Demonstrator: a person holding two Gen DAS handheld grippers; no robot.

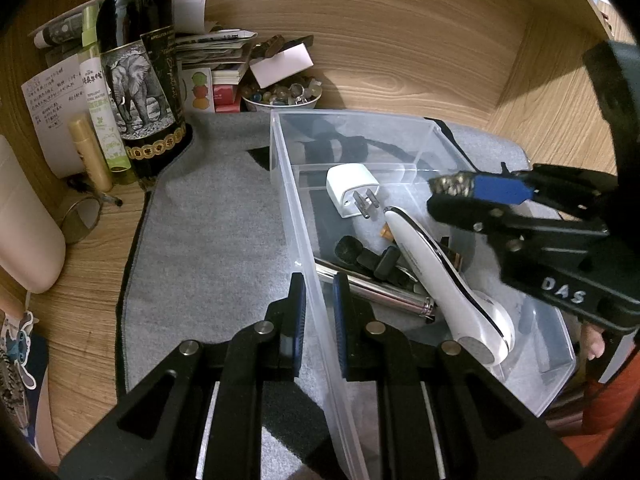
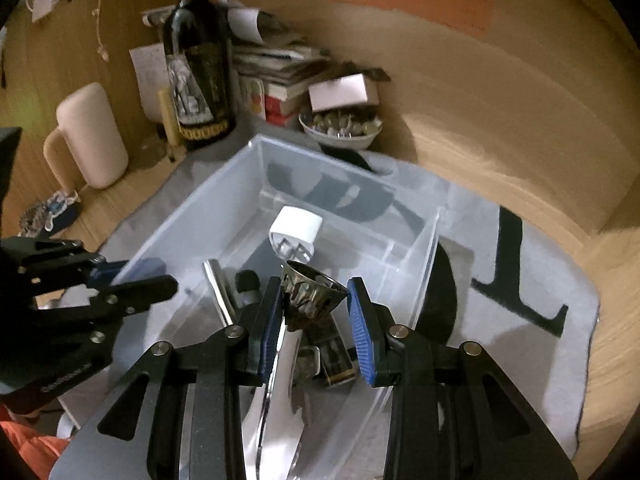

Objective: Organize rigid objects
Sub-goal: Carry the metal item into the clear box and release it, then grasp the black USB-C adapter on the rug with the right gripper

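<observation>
My left gripper (image 1: 319, 312) clamps the clear plastic bin's (image 1: 308, 236) thin wall | my right gripper (image 2: 314, 322) grips a patterned metal cone (image 2: 310, 290) over the bin | inside: white charger (image 1: 352, 190), glossy white handle (image 1: 436, 264), steel tube (image 1: 380, 290) | grey felt mat (image 1: 212, 220), wooden desk (image 1: 84, 320)

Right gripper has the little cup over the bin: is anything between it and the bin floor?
Yes. The right gripper holds the cup over the clear bin, and directly beneath lie the white handheld device and a dark gold-trimmed tube. The charger sits farther back. Bare floor shows to the right.
</observation>
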